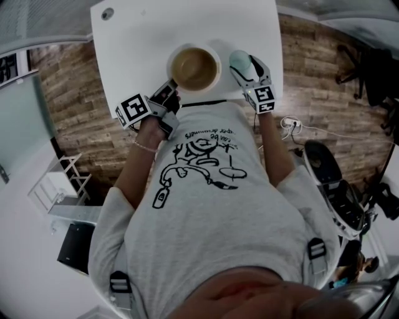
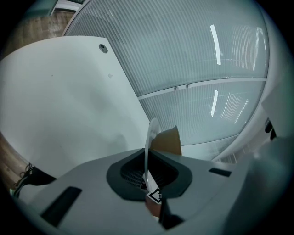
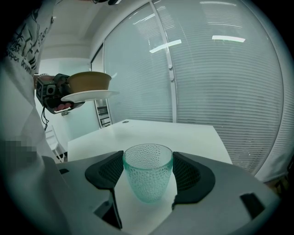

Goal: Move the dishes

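A white plate carrying a brown bowl hangs over the near edge of the white table. My left gripper is shut on the plate's rim. In the left gripper view the plate stands edge-on between the jaws, with the bowl behind it. My right gripper is shut on a dimpled green glass. In the right gripper view the glass sits upright, both pads against its sides. The plate and bowl show raised at the upper left of that view.
The table has a round cable hole at its far left corner. A blind-covered glass wall runs behind it. A white rack stands on the left, a black chair and cables on the right.
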The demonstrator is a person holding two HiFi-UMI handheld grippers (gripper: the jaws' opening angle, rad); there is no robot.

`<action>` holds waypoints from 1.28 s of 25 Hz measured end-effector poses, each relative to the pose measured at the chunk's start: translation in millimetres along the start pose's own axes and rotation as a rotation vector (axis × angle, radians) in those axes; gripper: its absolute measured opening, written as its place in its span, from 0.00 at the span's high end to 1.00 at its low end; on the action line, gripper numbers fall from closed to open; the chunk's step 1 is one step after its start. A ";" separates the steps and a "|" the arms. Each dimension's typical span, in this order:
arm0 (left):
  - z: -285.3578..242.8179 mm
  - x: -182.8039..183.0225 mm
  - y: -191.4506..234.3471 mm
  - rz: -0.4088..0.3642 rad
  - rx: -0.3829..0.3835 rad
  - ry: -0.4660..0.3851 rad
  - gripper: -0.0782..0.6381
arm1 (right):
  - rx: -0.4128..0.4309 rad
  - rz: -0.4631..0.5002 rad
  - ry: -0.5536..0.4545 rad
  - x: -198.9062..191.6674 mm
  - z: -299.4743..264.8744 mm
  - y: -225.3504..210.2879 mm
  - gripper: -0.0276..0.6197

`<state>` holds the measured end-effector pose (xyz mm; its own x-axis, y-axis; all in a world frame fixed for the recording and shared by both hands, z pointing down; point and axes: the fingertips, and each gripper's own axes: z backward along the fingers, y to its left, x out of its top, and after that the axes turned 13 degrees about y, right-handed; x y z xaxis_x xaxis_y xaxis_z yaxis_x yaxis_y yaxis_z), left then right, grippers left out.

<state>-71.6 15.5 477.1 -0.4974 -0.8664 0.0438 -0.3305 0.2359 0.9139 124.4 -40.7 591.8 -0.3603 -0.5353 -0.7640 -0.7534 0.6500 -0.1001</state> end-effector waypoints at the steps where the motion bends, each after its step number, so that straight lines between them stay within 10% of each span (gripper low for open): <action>1: -1.5 -0.3 -1.0 0.000 -0.006 0.000 0.88 | 0.000 0.002 -0.001 -0.7 0.4 -0.4 0.43; 32: -2.7 -0.5 -0.7 0.009 -0.013 0.005 0.88 | 0.000 0.014 0.029 -11.5 6.5 1.0 0.43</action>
<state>-69.0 14.6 477.5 -0.4964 -0.8664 0.0535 -0.3154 0.2374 0.9188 131.3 -30.4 596.3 -0.3865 -0.5414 -0.7466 -0.7484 0.6572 -0.0892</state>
